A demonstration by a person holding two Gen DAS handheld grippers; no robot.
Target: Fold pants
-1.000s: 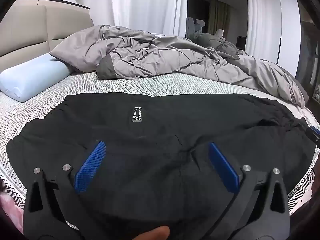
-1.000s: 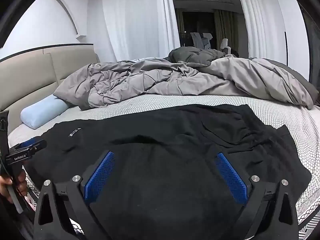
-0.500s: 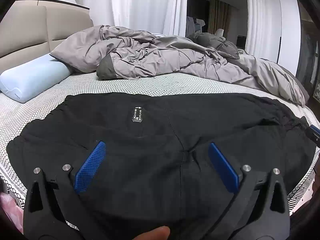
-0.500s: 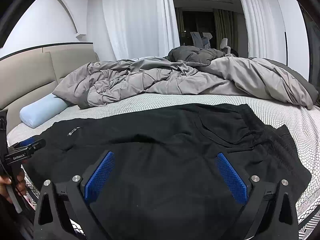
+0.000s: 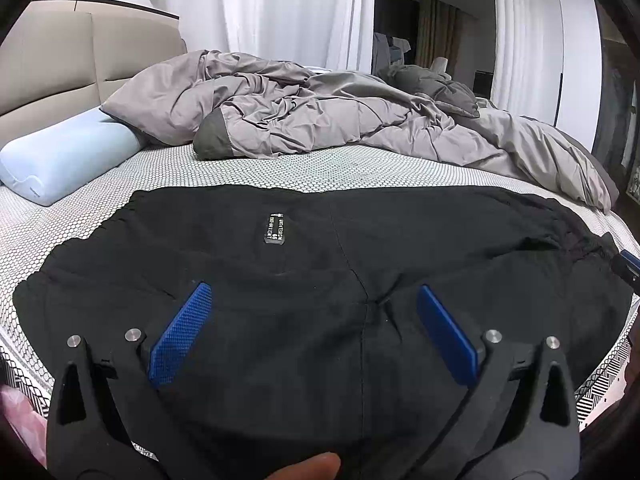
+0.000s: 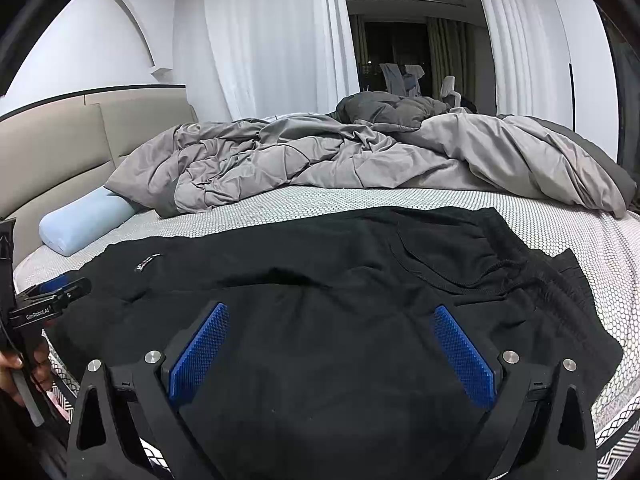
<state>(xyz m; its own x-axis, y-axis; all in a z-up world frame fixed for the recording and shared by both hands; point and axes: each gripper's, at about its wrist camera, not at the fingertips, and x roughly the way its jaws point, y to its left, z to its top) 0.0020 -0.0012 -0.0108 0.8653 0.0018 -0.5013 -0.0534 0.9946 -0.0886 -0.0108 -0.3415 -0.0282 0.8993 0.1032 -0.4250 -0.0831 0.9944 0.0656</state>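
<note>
Now our left tongs (image 5: 312, 332) hang wide apart over the black pants (image 5: 320, 280), the blue pads (image 5: 180, 334) gripping nothing; a fingertip (image 5: 310, 468) shows at the bottom edge of that view. Our right tongs (image 6: 332, 354) are spread just as wide above the same cloth, and nothing sits between their blue pads either. We cannot tell whether either pair touches the fabric.

From the right view we see the left tongs at the far left edge, near one end of the pants, with our hand (image 6: 12, 368) on the handle. From the left view a small part of the right tongs shows at the far right edge, near the other end.

We have the pants spread across the near side of the bed (image 5: 320, 168), on a sheet with a small honeycomb print. A seam (image 5: 352, 264) runs down the middle between the left pads, and a small label (image 5: 275, 229) with white lettering lies beyond it. The gathered waistband (image 6: 520, 264) with its drawstring lies toward the right end.

Beyond the pants a rumpled grey duvet (image 5: 320, 116) is heaped across the far side. A pale blue pillow (image 5: 68, 160) rests at the left by the beige headboard (image 5: 52, 64). White curtains (image 6: 272, 40) hang behind.
</note>
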